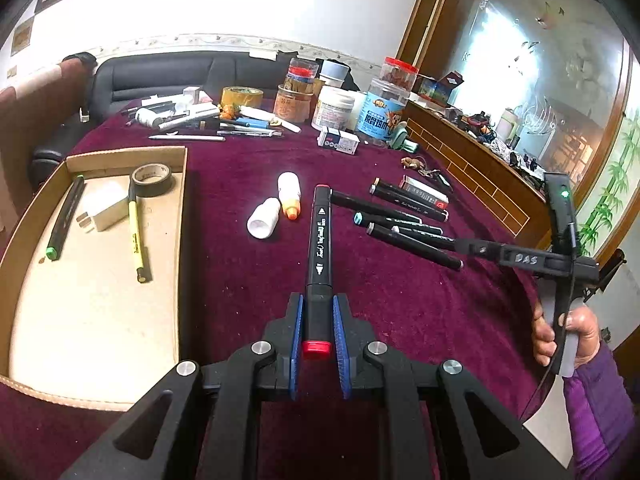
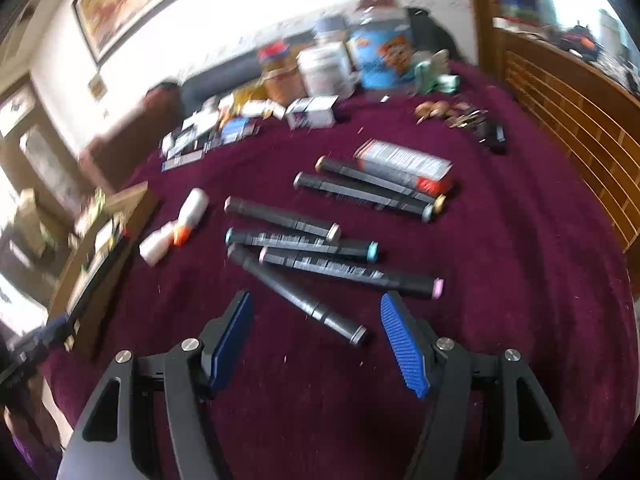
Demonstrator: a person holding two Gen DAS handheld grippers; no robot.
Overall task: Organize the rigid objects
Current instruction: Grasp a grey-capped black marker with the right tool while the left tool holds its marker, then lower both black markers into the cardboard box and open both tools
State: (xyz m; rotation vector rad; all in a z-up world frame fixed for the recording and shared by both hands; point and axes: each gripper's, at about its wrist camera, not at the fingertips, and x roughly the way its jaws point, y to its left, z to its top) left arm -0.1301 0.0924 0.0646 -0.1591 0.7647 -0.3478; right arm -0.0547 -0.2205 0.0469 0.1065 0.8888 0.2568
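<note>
A: Item held? Your left claw (image 1: 318,320) is clamped on the red-capped marker (image 1: 320,240), barrel pointing ahead.
B: Writing: "Touch", partly legible.
A: Next, I judge: carry it left to the cardboard tray (image 1: 120,160).
B: Right claw (image 2: 316,340) gapes, empty, above the black marker (image 2: 296,292).

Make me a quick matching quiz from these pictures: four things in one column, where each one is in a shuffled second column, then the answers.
Things:
1. Red-capped marker
2. Roll of tape
3. Teal-capped marker
4. Blue snack jar

Places:
A. In the cardboard tray
B. Standing among jars at the far edge of the table
C. Clamped in the left gripper
D. Lying on the red cloth among the loose markers

Pairs: 1-C, 2-A, 3-D, 4-B
</note>
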